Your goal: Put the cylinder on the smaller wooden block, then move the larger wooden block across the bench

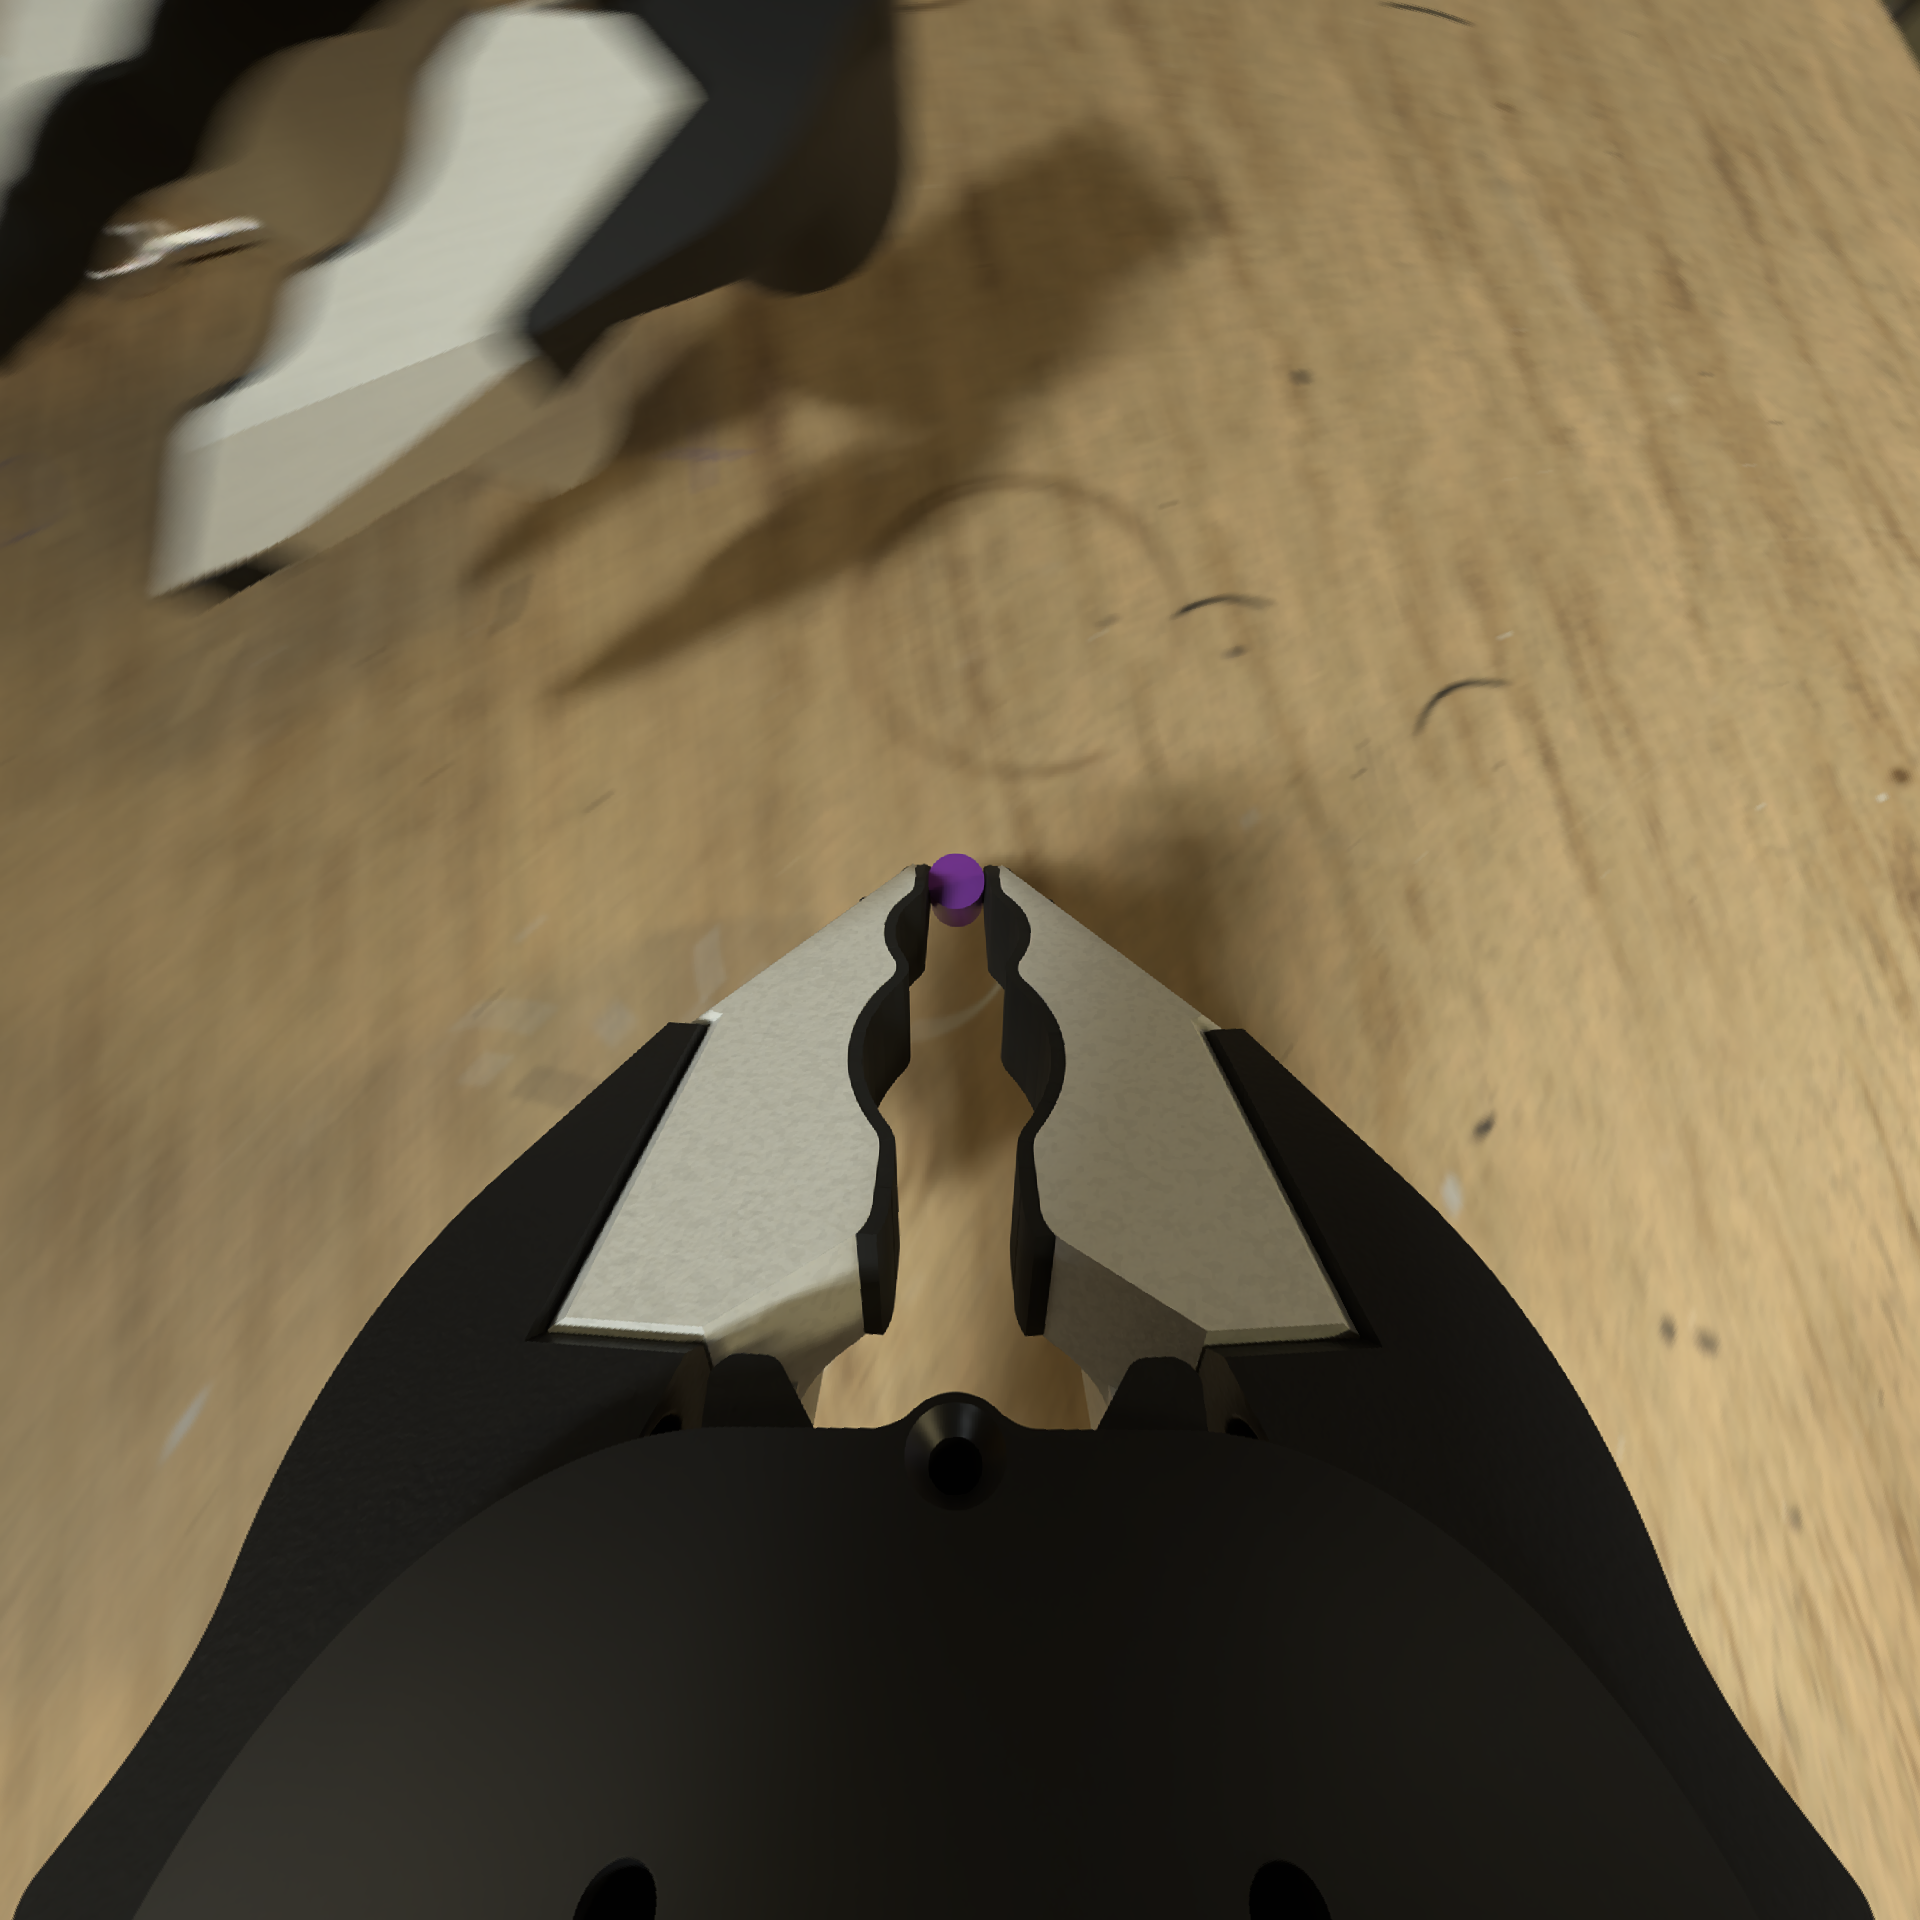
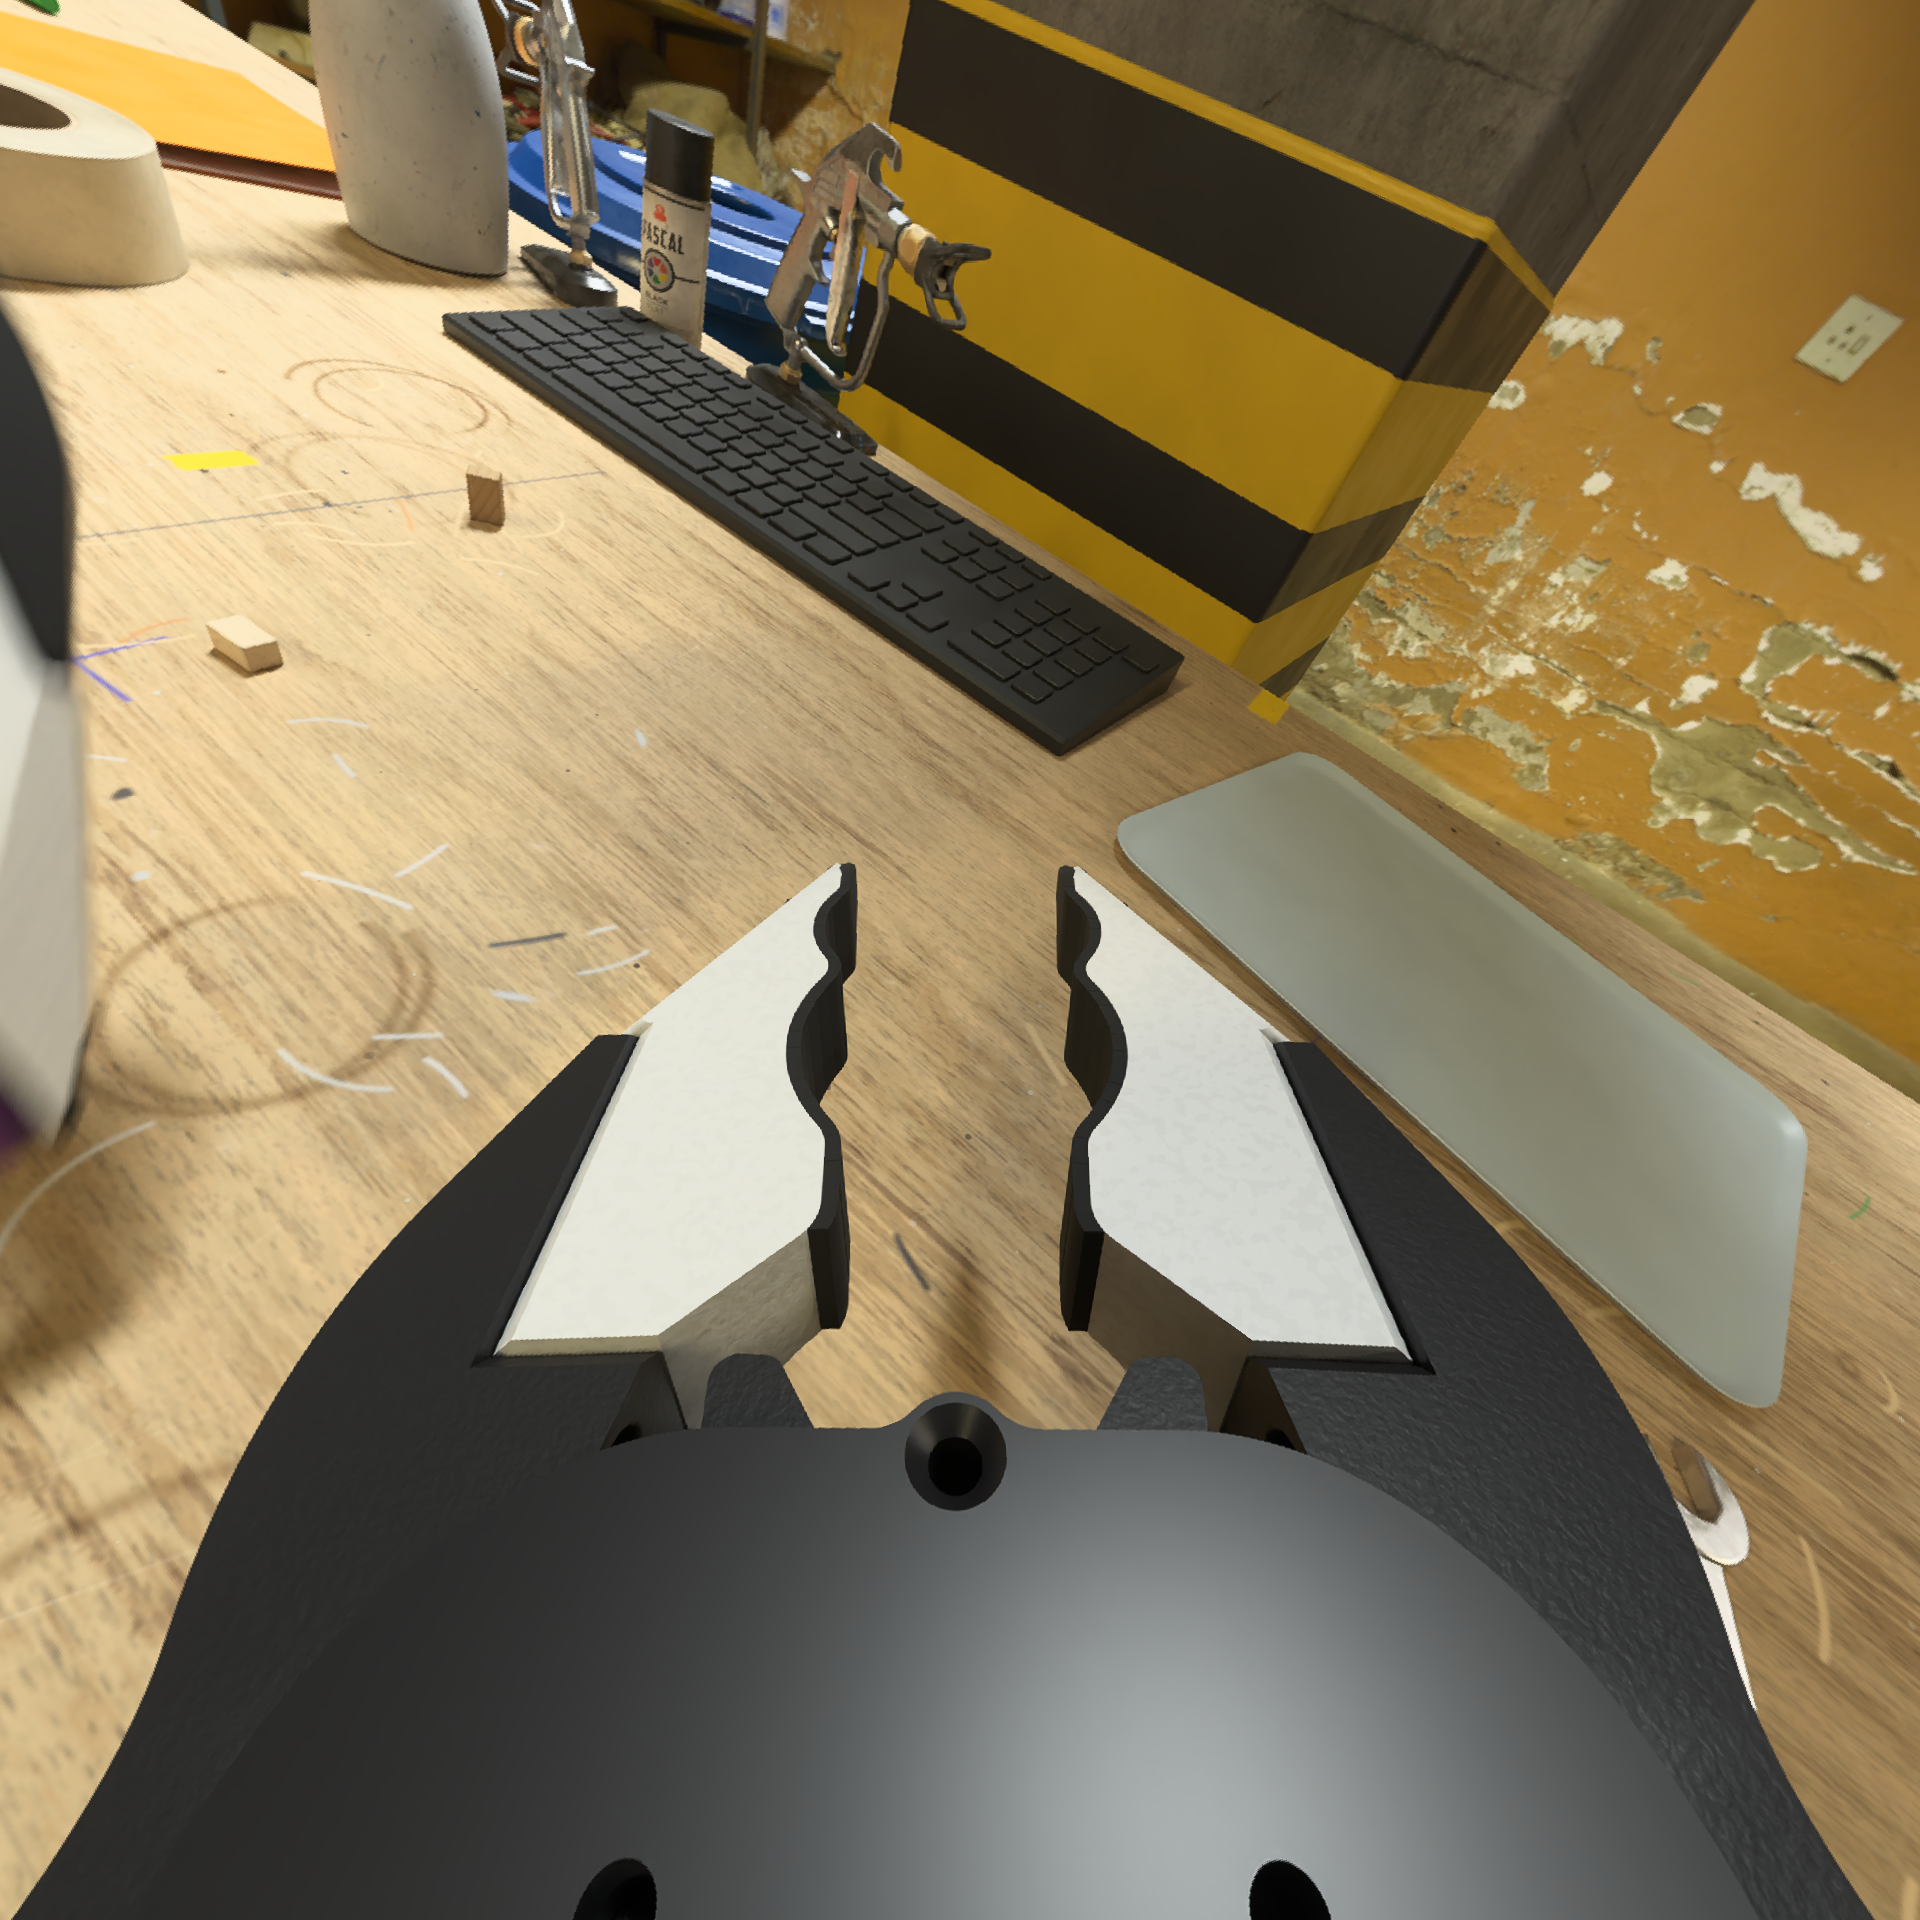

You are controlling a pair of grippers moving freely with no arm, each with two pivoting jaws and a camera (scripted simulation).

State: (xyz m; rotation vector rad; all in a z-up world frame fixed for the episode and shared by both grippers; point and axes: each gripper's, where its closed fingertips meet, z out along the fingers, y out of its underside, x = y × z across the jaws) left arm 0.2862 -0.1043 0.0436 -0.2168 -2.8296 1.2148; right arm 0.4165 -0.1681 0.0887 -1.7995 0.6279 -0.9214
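My left gripper (image 1: 955,896) is shut on a small purple cylinder (image 1: 955,879), pinched at the fingertips above the wooden bench (image 1: 1455,520). My right gripper (image 2: 956,883) is open and empty over the bench. Two wooden blocks lie far ahead and to its left: a darker upright block (image 2: 485,497) and a paler flat block (image 2: 245,642); I cannot tell which is larger. The left gripper shows blurred at the left edge of the right wrist view (image 2: 36,831). The right gripper shows blurred at the top left of the left wrist view (image 1: 416,260). No block shows in the left wrist view.
A black keyboard (image 2: 810,499) lies along the far edge, a pale grey pad (image 2: 1455,1039) to the right. Behind stand a spray can (image 2: 675,229), a spray gun (image 2: 862,249), a white rounded object (image 2: 416,125), a tape roll (image 2: 73,197) and a yellow-black pillar (image 2: 1195,312).
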